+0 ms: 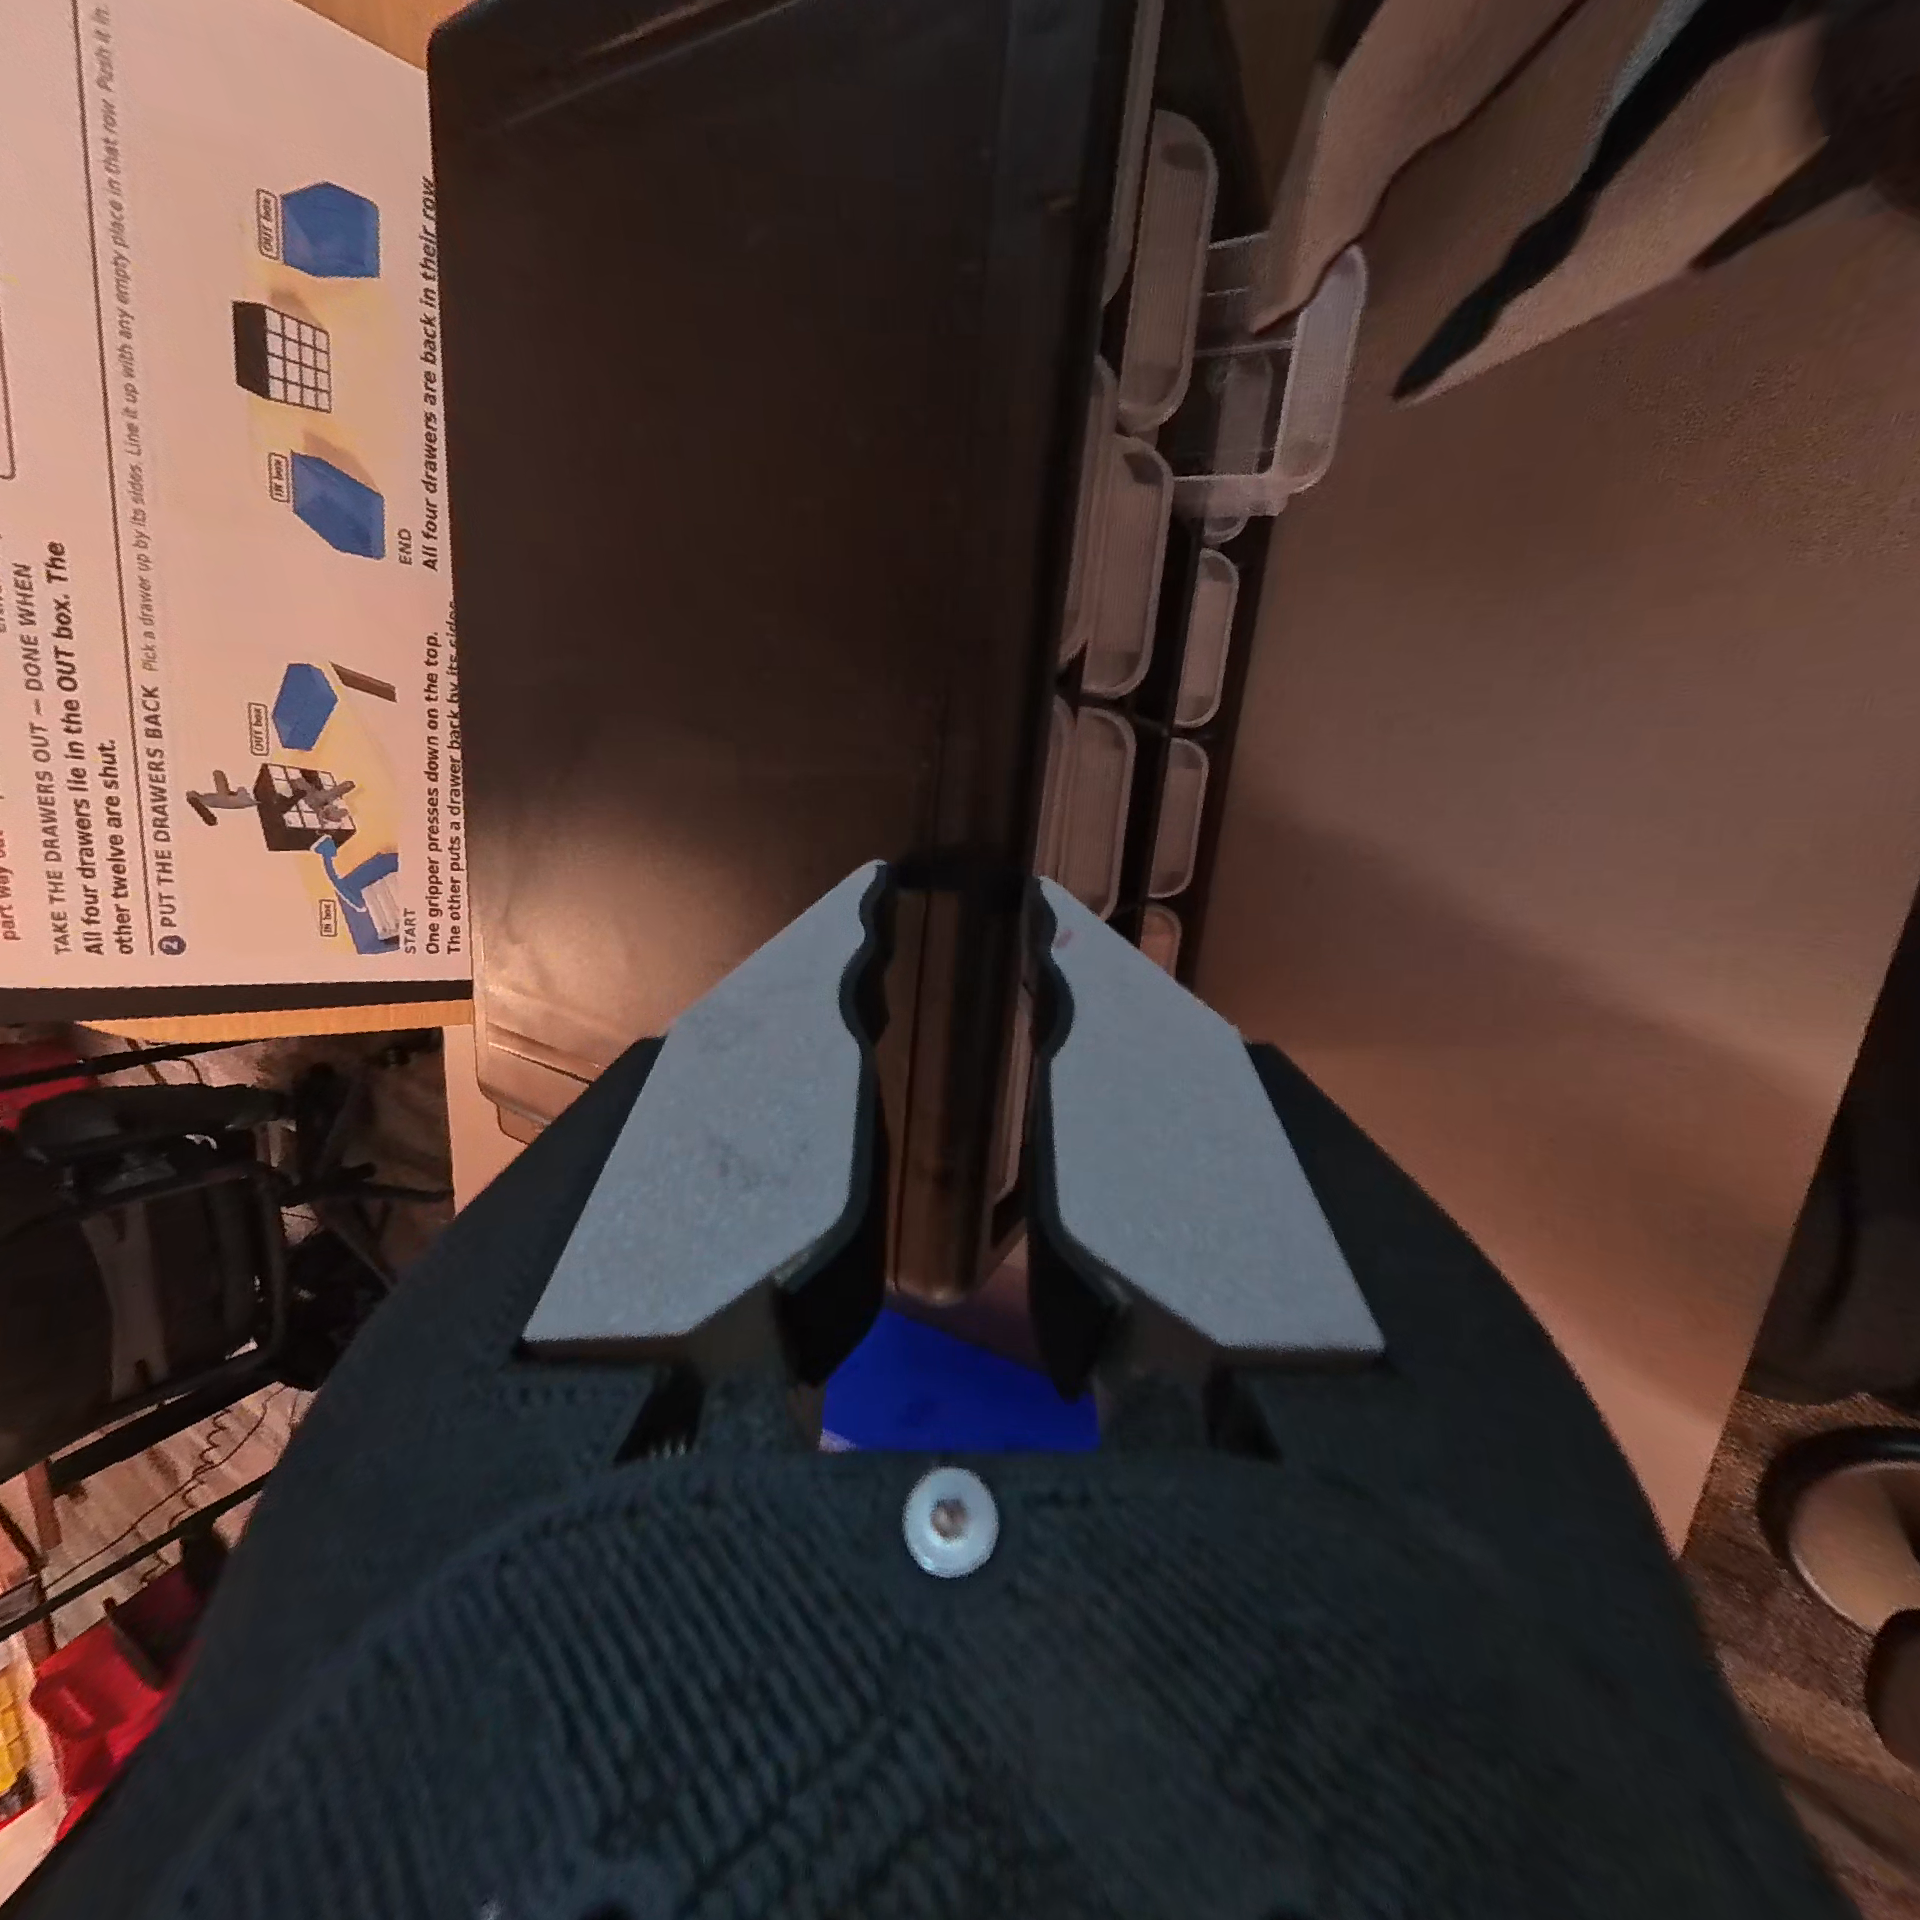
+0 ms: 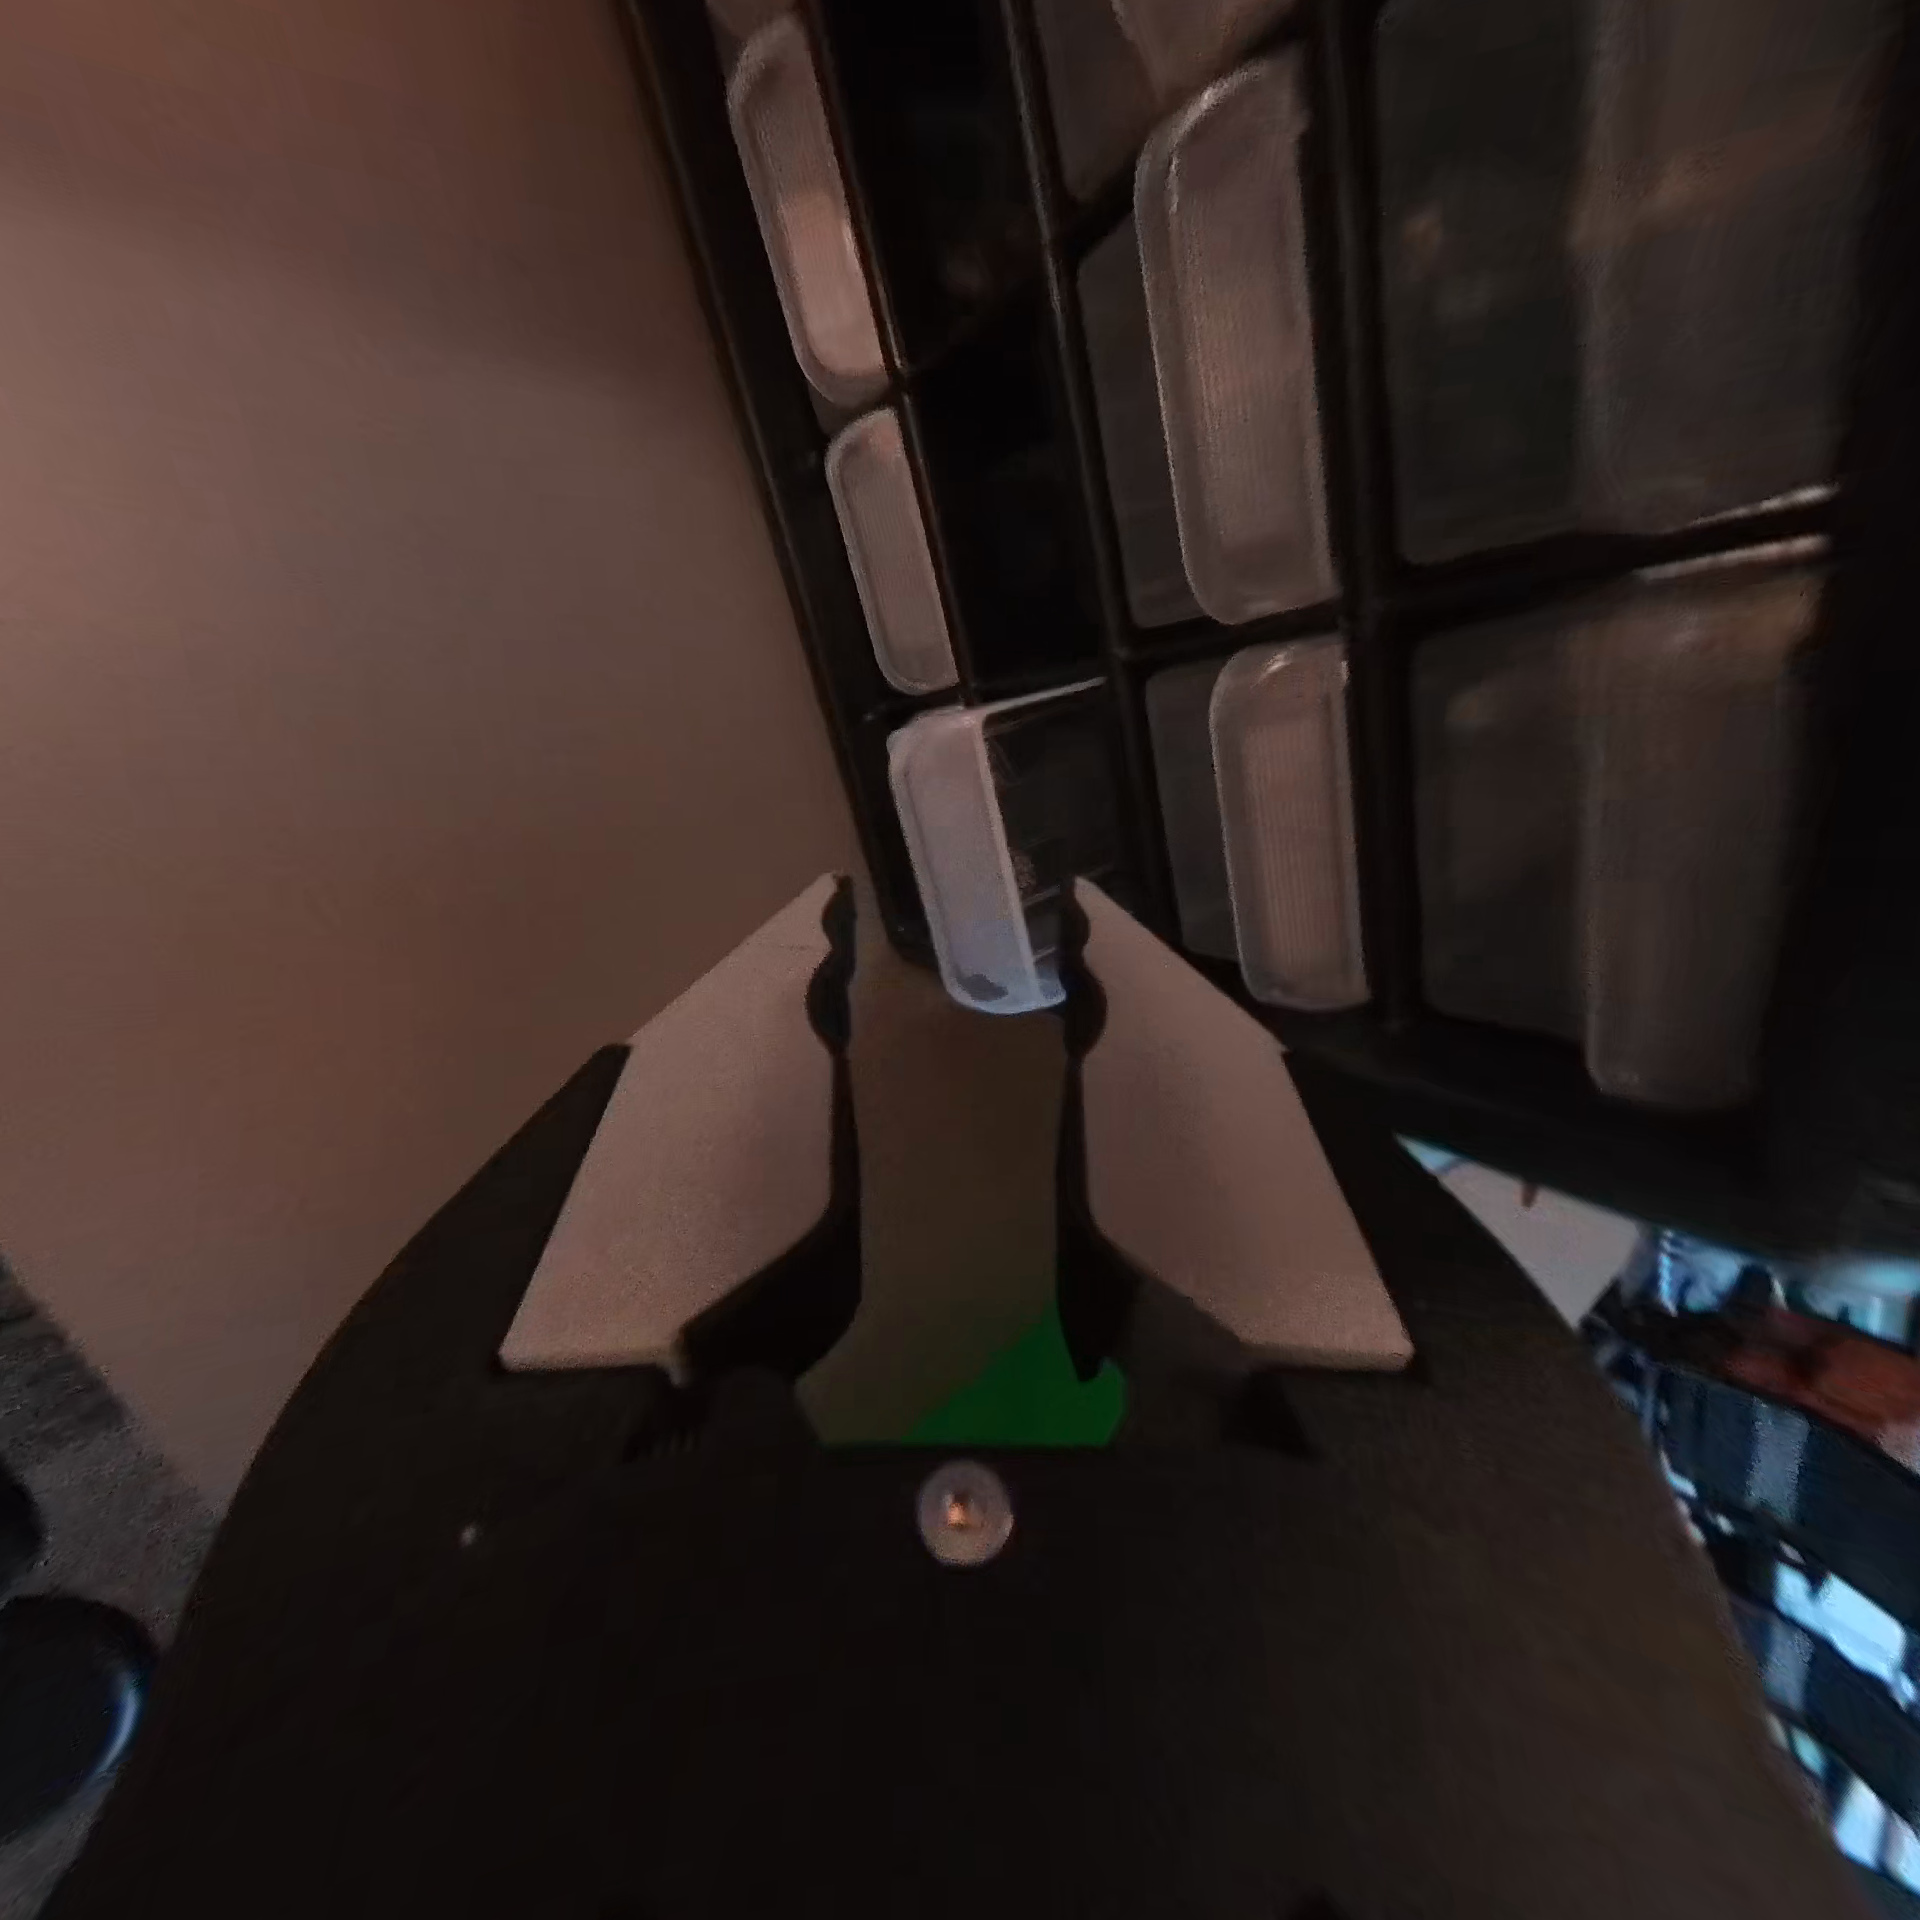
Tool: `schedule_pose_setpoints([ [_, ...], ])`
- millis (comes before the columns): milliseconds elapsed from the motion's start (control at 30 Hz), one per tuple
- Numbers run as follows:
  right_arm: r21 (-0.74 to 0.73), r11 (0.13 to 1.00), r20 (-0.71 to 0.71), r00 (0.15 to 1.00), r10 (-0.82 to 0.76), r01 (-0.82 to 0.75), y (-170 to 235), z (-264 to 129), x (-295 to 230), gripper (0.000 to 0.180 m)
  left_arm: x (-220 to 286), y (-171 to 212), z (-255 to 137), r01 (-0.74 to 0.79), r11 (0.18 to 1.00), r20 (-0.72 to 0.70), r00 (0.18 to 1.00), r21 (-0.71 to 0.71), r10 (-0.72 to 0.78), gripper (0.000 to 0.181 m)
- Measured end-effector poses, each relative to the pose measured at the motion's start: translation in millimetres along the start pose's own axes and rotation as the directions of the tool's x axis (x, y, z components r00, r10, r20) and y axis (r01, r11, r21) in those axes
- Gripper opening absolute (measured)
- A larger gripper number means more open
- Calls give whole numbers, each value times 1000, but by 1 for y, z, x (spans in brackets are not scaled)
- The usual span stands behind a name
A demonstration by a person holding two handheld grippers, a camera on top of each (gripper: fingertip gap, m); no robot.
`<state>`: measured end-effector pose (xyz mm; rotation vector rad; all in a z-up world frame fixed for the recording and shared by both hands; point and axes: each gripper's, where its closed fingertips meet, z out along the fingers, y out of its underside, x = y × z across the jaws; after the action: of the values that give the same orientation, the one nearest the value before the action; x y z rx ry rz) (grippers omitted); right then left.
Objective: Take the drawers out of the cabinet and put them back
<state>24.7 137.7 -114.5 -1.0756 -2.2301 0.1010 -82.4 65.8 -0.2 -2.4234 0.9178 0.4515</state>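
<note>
A black cabinet (image 1: 727,520) with small clear drawers fills the left wrist view, seen along one outer panel. My left gripper (image 1: 961,883) has its jaws closed on the cabinet's front edge, one finger on each side. In the right wrist view one clear drawer (image 2: 966,831) in the edge column sticks out a little from the cabinet front (image 2: 1371,623). My right gripper (image 2: 956,904) is open around that drawer's handle end; the right fingertip (image 2: 1081,914) touches it and the left one stands apart. The left wrist view shows this drawer (image 1: 1288,405) sticking out and the right gripper's fingers (image 1: 1455,187) at it.
Other drawers (image 2: 1236,343) sit shut in their slots. A printed instruction sheet (image 1: 208,520) lies beside the cabinet on the beige table (image 1: 1558,831). Something blue (image 1: 956,1392) shows under the left gripper, something green (image 2: 1018,1392) under the right. Clutter (image 1: 156,1247) stands off the table's edge.
</note>
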Motion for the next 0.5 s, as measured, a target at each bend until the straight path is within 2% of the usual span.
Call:
schedule_pose_setpoints([
  [67, 62, 998, 11, 1000, -4, 3, -5, -18, -5, 31, 0, 0, 0, -5, 1000, 0, 1000, -10, 5, 23],
  [133, 123, 992, 105, 994, -20, 6, -9, -32, -22, 16, 0, 0, 0, -12, 1000, -1, 1000, -17, 12, 23],
  [167, 159, 987, 166, 985, -45, 18, -12, -38, -35, 1, 0, 0, 0, -12, 1000, -2, 1000, -20, 12, 23],
  [233, 207, 978, 268, 959, -91, 35, -17, -42, -56, 0, 0, 0, 0, -8, 1000, -2, 1000, -24, 8, 23],
  [300, 191, 981, 315, 945, -86, 25, -15, -33, -62, 0, 0, 0, 0, -5, 1000, 2, 1000, -26, 5, 23],
  [367, 136, 990, 251, 968, -7, -28, -11, -12, -42, 0, 0, 0, 0, 4, 1000, 5, 1000, -29, -4, 23],
  [433, 61, 990, 111, 987, 119, -126, -2, 13, -6, 0, 0, 0, 0, 8, 999, 9, 1000, -34, -7, 23],
  [500, 11, 981, 87, 978, 191, -193, 6, 31, 5, 0, 0, 0, 0, 7, 999, 17, 1000, -41, -7, 23],
])
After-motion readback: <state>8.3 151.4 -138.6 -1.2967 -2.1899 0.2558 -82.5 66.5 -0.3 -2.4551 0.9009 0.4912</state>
